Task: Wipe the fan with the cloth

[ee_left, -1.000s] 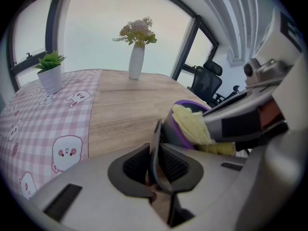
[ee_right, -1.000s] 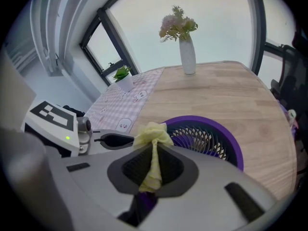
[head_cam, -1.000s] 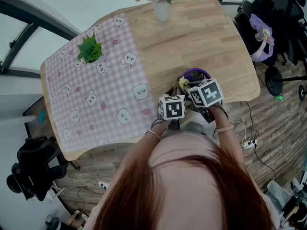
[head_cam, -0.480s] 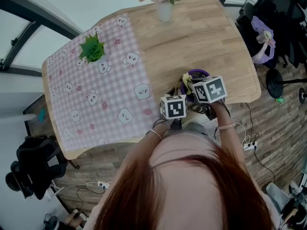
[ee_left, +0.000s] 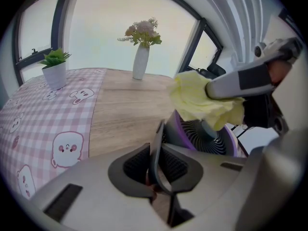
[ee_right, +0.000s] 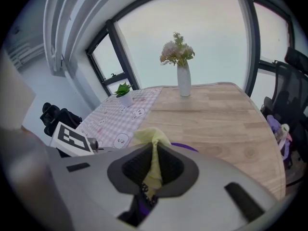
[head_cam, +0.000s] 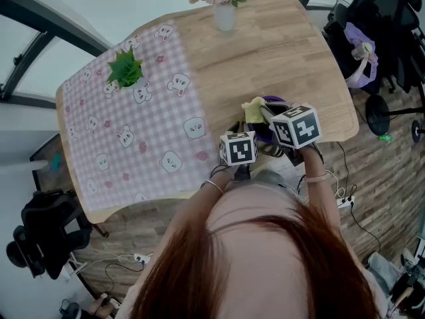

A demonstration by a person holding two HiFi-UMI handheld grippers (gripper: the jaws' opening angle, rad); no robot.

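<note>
Both clamped: right tool [ee_right: 153, 154] on cloth [ee_left: 202, 102], left tool [ee_left: 159, 149] seemingly fan [ee_left: 206, 141]; flowers [ee_left: 143, 32] in vase [ee_left: 141, 61].

Near, left gripper [ee_left: 156, 165] pinching thin dark edge of purple fan [ee_left: 204, 137], right gripper [ee_left: 214, 88] holding yellow cloth [ee_left: 195, 100] over it, flower vase [ee_left: 140, 61] far.

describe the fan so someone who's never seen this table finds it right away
Start at the wooden table, on its bare half beside the pink bear-print tablecloth. The fan sits at the near edge, under the yellow cloth. Unlike the white vase and potted plant farther back, it is small, round and purple-rimmed, with dark blades.
</note>
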